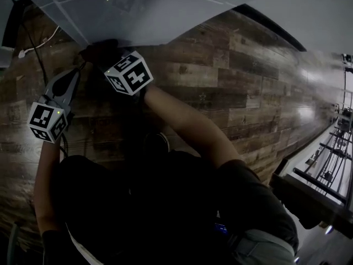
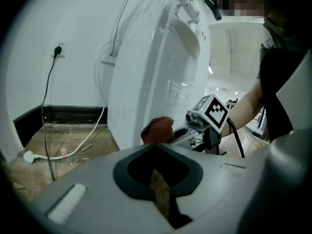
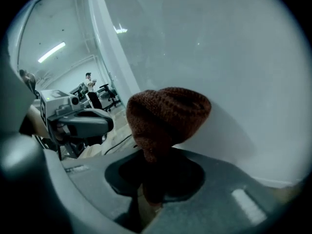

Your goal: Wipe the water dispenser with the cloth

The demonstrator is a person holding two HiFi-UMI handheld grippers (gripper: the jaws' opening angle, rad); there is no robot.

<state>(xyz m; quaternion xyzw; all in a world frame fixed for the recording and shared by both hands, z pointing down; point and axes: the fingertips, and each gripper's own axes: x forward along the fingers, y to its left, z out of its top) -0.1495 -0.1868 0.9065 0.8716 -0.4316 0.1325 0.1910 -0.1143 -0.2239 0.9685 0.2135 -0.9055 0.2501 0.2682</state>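
- My right gripper (image 3: 151, 179) has its jaws clamped on the brown knitted cloth (image 3: 168, 113). Its own view shows the cloth bunched just ahead of the jaw tips and pressed against the white water dispenser (image 3: 219, 57).
- From the head view I only get the cloth (image 1: 102, 51) as a dark lump ahead of the right gripper (image 1: 110, 59), against the dispenser's lower edge (image 1: 154, 10).
- My left gripper (image 2: 158, 179) has its jaws drawn together with nothing between them, only a thin slit showing floor. It sits just beside the right one, clear of the dispenser.
- The left gripper view alone gives me the dispenser's side (image 2: 156, 72), with the cloth (image 2: 157, 129) touching it ahead of my jaws.
- That view also shows a black cord (image 2: 46, 111) running to a wall socket (image 2: 58, 48), and a white cable (image 2: 92, 130) lying on the floor.
- The floor (image 1: 220, 76) is dark wood plank.
- Beyond the left gripper (image 3: 105, 123), the right gripper view shows a lit room with a person (image 3: 90, 84) far off.
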